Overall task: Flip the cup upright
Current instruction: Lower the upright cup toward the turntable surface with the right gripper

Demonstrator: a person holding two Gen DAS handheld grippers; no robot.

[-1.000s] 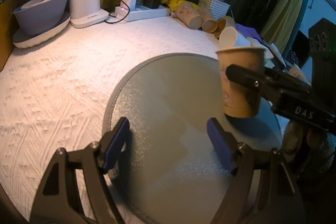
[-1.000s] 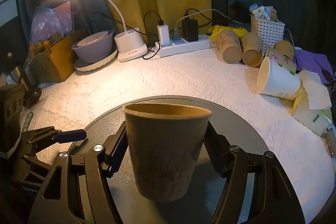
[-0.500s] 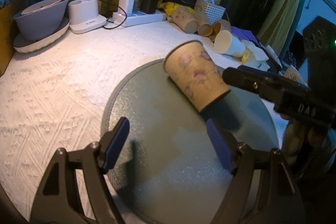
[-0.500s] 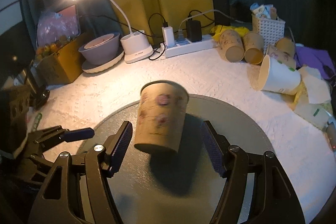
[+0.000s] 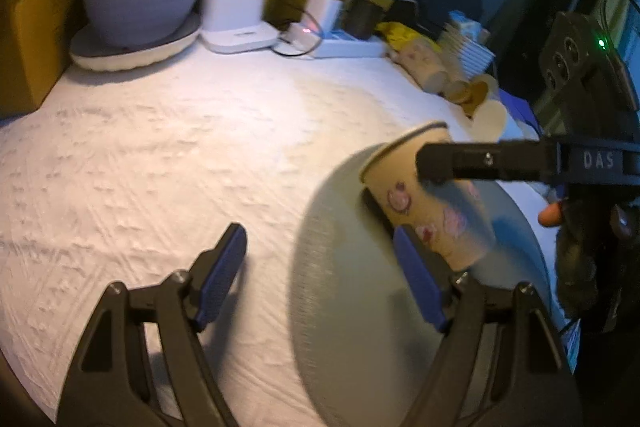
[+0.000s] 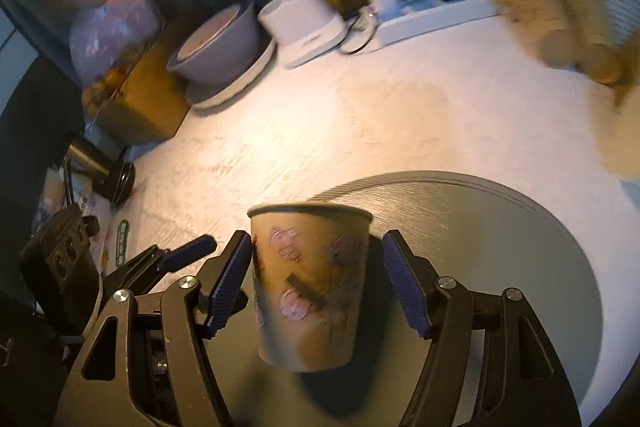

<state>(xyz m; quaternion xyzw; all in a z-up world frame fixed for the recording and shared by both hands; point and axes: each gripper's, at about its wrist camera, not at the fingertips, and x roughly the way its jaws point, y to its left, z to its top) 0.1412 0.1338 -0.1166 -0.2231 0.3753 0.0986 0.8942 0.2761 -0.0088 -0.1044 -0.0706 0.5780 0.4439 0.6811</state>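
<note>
Right claw (image 6: pixel 316 285) gapes around the tilted cup (image 6: pixel 308 287), blue pads apart from it; left claw (image 5: pixel 320 279) open, empty

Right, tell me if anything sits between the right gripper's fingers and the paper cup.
Nothing visible does. The paper cup stands rim up on the grey round mat, between the fingers of the open right gripper, with only bare gaps at either side. The left gripper is open beside it.
</note>
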